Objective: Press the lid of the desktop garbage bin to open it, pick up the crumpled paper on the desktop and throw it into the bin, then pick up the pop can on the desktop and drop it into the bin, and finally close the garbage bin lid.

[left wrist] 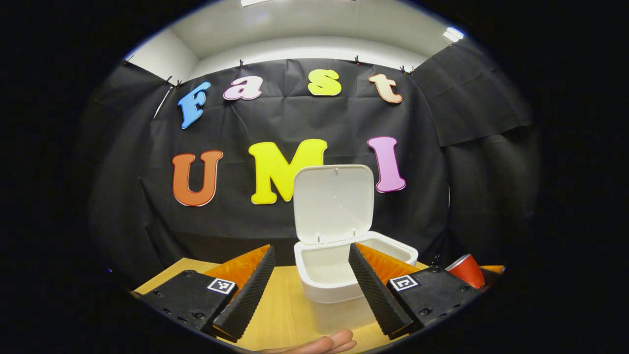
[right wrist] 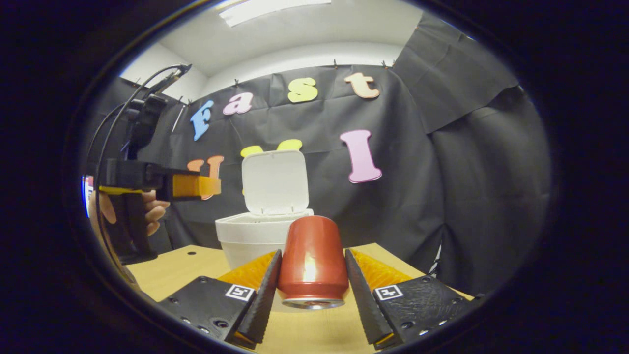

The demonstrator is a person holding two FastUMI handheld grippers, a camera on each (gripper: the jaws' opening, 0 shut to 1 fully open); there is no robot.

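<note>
My right gripper (right wrist: 313, 251) is shut on the red pop can (right wrist: 313, 260), one finger pressing on each side. The can stands upright, its bottom rim shows, and it seems to hang a little above the wooden table (right wrist: 186, 270). Just behind it stands the white bin (right wrist: 245, 236) with its lid (right wrist: 275, 182) swung up. In the left gripper view the bin (left wrist: 314, 282) is close ahead with its lid (left wrist: 334, 204) upright. My left gripper (left wrist: 310, 246) is open in front of it, holding nothing. The can (left wrist: 464, 270) peeks in at the right edge.
In the right gripper view the left gripper (right wrist: 196, 186), held by a hand (right wrist: 150, 211), hovers above and left of the bin. A fingertip (left wrist: 319, 344) shows at the bottom of the left gripper view. Black cloth walls close off the back and the right side.
</note>
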